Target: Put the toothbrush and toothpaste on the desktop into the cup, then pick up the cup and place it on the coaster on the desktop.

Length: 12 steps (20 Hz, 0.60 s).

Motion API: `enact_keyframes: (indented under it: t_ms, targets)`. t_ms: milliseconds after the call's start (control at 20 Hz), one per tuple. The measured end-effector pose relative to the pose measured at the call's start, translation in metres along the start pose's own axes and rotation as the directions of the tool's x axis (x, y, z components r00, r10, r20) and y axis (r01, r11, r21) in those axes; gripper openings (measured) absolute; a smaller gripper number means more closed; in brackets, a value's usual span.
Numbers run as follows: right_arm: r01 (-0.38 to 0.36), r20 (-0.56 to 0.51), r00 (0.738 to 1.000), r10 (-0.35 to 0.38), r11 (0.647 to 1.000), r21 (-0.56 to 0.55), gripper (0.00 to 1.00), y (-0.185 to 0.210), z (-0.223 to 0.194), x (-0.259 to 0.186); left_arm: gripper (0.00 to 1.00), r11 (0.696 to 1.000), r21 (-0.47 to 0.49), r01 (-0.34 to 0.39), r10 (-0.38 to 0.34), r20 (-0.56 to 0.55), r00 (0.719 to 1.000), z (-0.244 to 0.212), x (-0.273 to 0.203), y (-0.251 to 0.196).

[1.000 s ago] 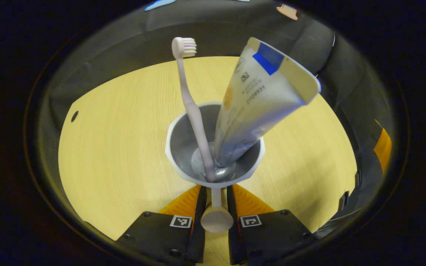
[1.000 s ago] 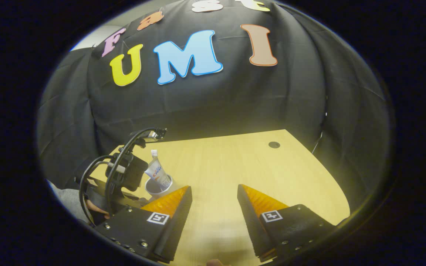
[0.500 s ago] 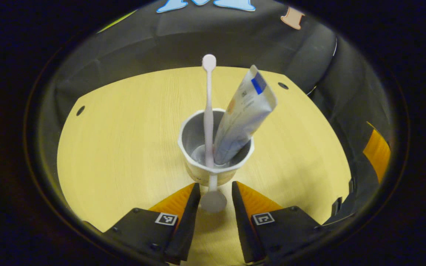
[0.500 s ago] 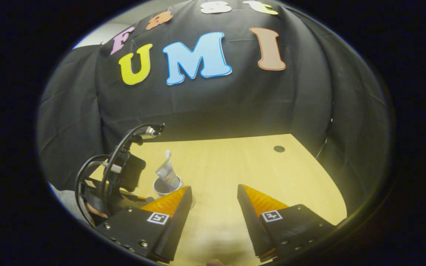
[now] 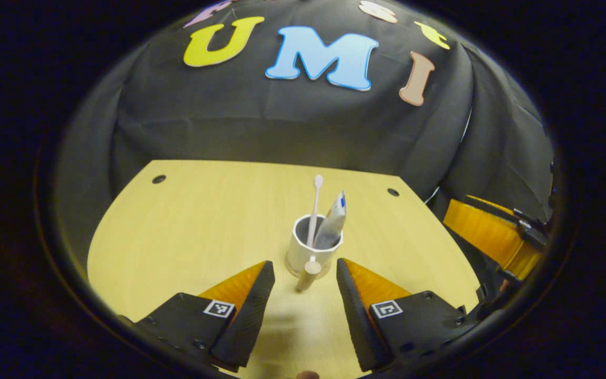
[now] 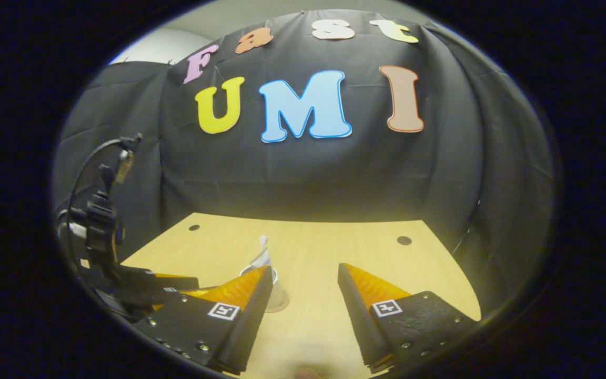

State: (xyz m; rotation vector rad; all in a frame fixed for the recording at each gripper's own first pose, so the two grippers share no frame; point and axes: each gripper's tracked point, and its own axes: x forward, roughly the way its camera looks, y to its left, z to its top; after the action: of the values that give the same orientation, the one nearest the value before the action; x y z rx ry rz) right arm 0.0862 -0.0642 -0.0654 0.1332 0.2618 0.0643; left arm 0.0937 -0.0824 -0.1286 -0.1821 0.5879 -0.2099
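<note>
A white cup (image 5: pixel 311 247) stands upright on the wooden desktop (image 5: pixel 192 226), its handle (image 5: pixel 308 272) pointing toward me. A pale toothbrush (image 5: pixel 315 208) and a silver toothpaste tube (image 5: pixel 333 223) lean inside it. A thin round coaster (image 6: pixel 280 305) seems to lie under the cup's base. My left gripper (image 5: pixel 304 263) is open, just short of the cup, with the handle between its spread fingers but untouched. My right gripper (image 6: pixel 304 267) is open and holds nothing. In the right gripper view, its left finger hides most of the cup (image 6: pixel 276 288).
The black cloth wall closes off the desktop's far side. Small dark holes sit near the far corners (image 5: pixel 159 179) (image 5: pixel 393 192). The right gripper (image 5: pixel 492 231) shows at the right edge, and the left gripper's body with cables (image 6: pixel 100 226) at the left.
My left gripper was shut on the cup's handle; it has opened and drawn back. The cup now stands on its own. The right gripper's view has tilted up and shifted back slightly.
</note>
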Motion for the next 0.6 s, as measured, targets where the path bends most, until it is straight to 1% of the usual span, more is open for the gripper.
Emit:
enact_keyframes:
  t_ms: [50, 150, 200, 250, 300, 350, 450, 500, 550, 600]
  targets:
    - [0.005, 0.018, 1.0, -0.005, 1.0, -0.005, 0.76, 0.002, 0.005, -0.005, 0.83, 1.0, 0.005, 0.0, -0.001, 0.044, 0.999, 0.009, -0.01, 0.0]
    - [0.02, 0.057, 0.998, -0.019, 1.0, -0.018, 0.76, 0.006, 0.014, -0.014, 0.87, 0.999, 0.029, -0.013, 0.009, 0.132, 0.991, 0.024, -0.025, -0.003]
    - [0.035, 0.071, 0.997, -0.033, 0.999, -0.026, 0.76, 0.006, 0.016, -0.017, 0.84, 0.999, 0.041, -0.015, 0.008, 0.176, 0.984, 0.033, -0.035, -0.002]
    - [0.044, 0.083, 0.996, -0.041, 0.999, -0.031, 0.78, 0.008, 0.02, -0.021, 0.84, 0.999, 0.044, -0.013, 0.004, 0.21, 0.978, 0.041, -0.044, -0.002]
    - [0.053, 0.09, 0.995, -0.049, 0.998, -0.032, 0.79, 0.01, 0.022, -0.023, 0.88, 0.999, 0.047, -0.009, -0.003, 0.242, 0.97, 0.049, -0.053, -0.003]
    - [0.057, 0.095, 0.994, -0.054, 0.998, -0.034, 0.79, 0.013, 0.024, -0.025, 0.84, 0.999, 0.051, -0.011, -0.003, 0.269, 0.963, 0.056, -0.061, -0.002]
    - [0.07, 0.099, 0.993, -0.065, 0.996, -0.046, 0.79, 0.018, 0.025, -0.029, 1.0, 0.998, 0.065, -0.021, -0.001, 0.31, 0.951, 0.07, -0.068, 0.004]
    - [0.077, 0.1, 0.992, -0.072, 0.996, -0.053, 0.8, 0.02, 0.026, -0.032, 0.98, 0.997, 0.071, -0.023, -0.001, 0.32, 0.947, 0.072, -0.07, 0.007]
    - [0.082, 0.104, 0.992, -0.075, 0.995, -0.059, 0.8, 0.024, 0.027, -0.033, 1.0, 0.997, 0.074, -0.022, -0.004, 0.327, 0.945, 0.074, -0.071, 0.009]
    - [0.083, 0.105, 0.992, -0.076, 0.994, -0.065, 0.79, 0.028, 0.027, -0.034, 1.0, 0.997, 0.075, -0.02, -0.006, 0.335, 0.942, 0.076, -0.073, 0.011]
